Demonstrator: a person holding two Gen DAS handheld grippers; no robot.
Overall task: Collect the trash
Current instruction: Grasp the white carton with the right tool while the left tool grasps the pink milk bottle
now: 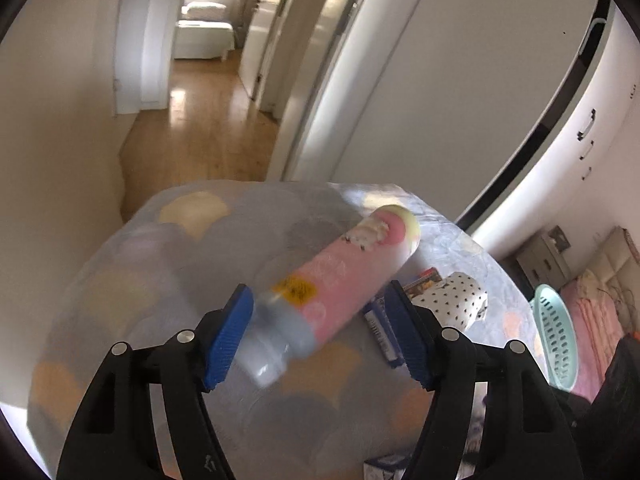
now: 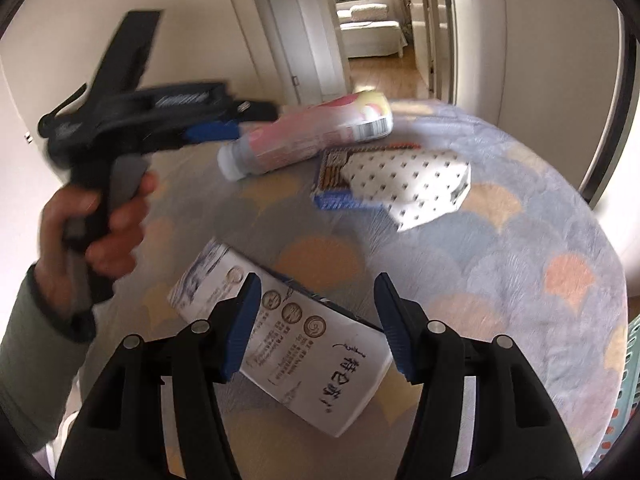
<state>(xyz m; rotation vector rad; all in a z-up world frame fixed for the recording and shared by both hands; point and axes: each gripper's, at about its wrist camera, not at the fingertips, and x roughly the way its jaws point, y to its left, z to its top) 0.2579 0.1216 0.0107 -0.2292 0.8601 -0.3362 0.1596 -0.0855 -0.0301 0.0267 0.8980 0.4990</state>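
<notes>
The left claw (image 1: pixel 320 332) stands apart around a pink bottle (image 1: pixel 340 280) lying on its side on the patterned surface (image 1: pixel 192 264), the pale cap end nearest the camera. Neither pad visibly presses it, and the frame is blurred, so contact cannot be confirmed. Being round and smooth, the bottle could roll or squirt out if the pads meet it off-centre, knocking into the blue snack box (image 2: pixel 340 184) and spotted packet (image 2: pixel 416 184) just beside it. The right claw (image 2: pixel 316 328) also stands apart, above a white carton (image 2: pixel 280 328); closing across its flat face may skid it instead of gripping. A mint basket (image 1: pixel 556 336) sits beyond the edge.
</notes>
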